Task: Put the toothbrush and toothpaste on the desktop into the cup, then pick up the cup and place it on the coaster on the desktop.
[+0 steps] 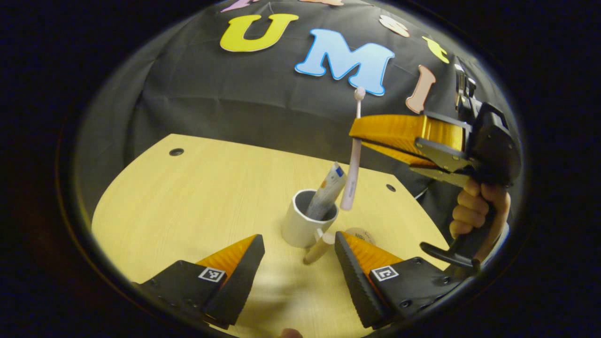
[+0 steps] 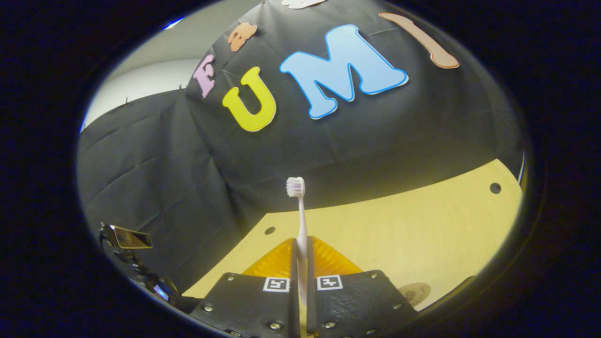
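Your left gripper (image 1: 299, 246) carries black housings behind its fingers, each with a small square black-and-white marker and dark screws. Your right gripper (image 2: 300, 263) has the same black housings, two square markers side by side, and silver screw heads. In the left gripper view its black body ends in a pistol-style handle and trigger lever, wrapped by your hand (image 1: 474, 206).
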`<state>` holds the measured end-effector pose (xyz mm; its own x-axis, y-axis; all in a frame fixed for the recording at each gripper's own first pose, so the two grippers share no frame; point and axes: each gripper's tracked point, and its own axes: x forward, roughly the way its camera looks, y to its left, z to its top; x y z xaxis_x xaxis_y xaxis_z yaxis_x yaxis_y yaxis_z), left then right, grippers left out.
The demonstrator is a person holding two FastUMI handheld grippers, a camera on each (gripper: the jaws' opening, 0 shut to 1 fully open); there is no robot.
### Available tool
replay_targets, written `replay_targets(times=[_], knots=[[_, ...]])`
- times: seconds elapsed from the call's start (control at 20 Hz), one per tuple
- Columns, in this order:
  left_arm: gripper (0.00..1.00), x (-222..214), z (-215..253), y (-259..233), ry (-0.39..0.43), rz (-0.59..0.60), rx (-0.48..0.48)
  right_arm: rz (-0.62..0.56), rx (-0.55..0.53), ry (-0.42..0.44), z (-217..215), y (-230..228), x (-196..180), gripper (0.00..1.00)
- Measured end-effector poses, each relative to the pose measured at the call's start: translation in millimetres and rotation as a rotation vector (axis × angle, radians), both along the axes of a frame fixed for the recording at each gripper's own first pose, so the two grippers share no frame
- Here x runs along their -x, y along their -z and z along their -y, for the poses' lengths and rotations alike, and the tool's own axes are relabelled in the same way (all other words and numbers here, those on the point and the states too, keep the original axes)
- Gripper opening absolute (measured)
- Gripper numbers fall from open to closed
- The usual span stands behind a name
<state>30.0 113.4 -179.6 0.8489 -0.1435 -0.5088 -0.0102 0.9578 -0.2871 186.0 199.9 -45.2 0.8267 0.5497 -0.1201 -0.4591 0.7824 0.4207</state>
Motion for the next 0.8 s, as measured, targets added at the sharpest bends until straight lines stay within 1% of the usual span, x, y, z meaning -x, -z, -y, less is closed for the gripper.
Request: replay_targets(times=[0.05,0.2,0.25,0.3,0.35,0.4,0.55,0.6,0.65,0.75,0.8], knots=[[0.94,3,-4,3,-0.01,-0.011,0.011,0.013,0.013,-0.003,-6,2,-6,0.06],[0.94,7,-14,6,-0.036,-0.027,0.025,0.051,0.078,0.001,-19,11,-20,0.06],[0.97,7,-15,7,-0.042,-0.032,0.024,0.067,0.098,0.004,-22,12,-23,0.06],[0.97,9,-17,8,-0.044,-0.037,0.027,0.076,0.119,0.011,-25,15,-28,0.06],[0.97,8,-16,9,-0.046,-0.039,0.03,0.081,0.139,0.012,-28,20,-29,0.06],[0.94,8,-16,9,-0.048,-0.043,0.033,0.082,0.163,0.014,-29,24,-30,0.06],[0.94,9,-15,12,-0.051,-0.053,0.043,0.073,0.247,0.023,-30,43,-33,0.09],[0.97,10,-14,12,-0.05,-0.054,0.046,0.074,0.263,0.023,-28,44,-31,0.09],[0.94,9,-14,13,-0.051,-0.056,0.047,0.072,0.272,0.023,-28,46,-31,0.1],[0.94,9,-13,14,-0.05,-0.057,0.048,0.06,0.277,0.009,-28,48,-27,0.14],[0.98,9,-13,14,-0.049,-0.058,0.048,0.053,0.279,0.003,-27,48,-24,0.15]])
